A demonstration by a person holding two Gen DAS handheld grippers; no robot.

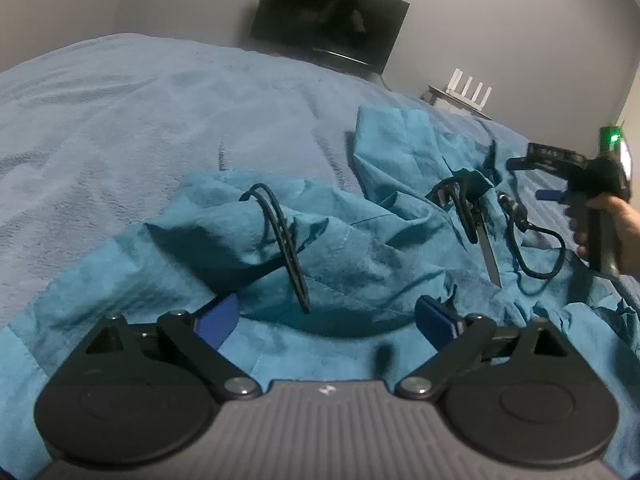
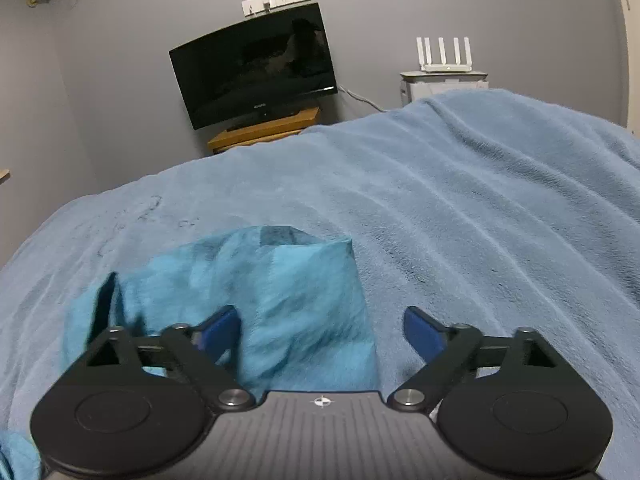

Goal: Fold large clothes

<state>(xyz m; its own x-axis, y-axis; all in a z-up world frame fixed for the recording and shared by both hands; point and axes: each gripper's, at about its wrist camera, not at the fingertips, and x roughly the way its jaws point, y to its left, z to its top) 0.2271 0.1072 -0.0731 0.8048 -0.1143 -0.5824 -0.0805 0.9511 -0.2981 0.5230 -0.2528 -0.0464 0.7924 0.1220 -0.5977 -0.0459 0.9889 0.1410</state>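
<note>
A soft, fleecy pale-blue blanket (image 1: 120, 120) covers the bed, its nap brushed into faint ridges. On it lies the teal garment (image 1: 340, 248), a thin matte woven cloth, crumpled into peaks and hollows, spread across the near side of the bed toward its right edge. Black drawcords (image 1: 288, 248) loop out of a raised fold, and beside them to the right a flat grey strap (image 1: 490, 256) and another black looped cord (image 1: 536, 248) lie over the cloth. The left hand-held gripper (image 1: 326, 320) hovers low over the garment with its blue pads (image 1: 218, 320) spread wide, nothing pinched between them. Farther right, a hand (image 1: 612, 224) holds the right hand-held gripper (image 2: 320, 332) by its black handle above the garment's right part. In the right wrist view, that hand-held gripper's jaws stand wide apart with blue pads (image 2: 424, 334) bare; a blurred upstanding fold of the teal cloth lies below and just ahead of them, not gripped. Beyond the far edge of the bed stands a dark glossy screen (image 2: 256, 68) on a wooden shelf (image 2: 264, 130), and a white router (image 2: 444, 54) with upright aerials.
</note>
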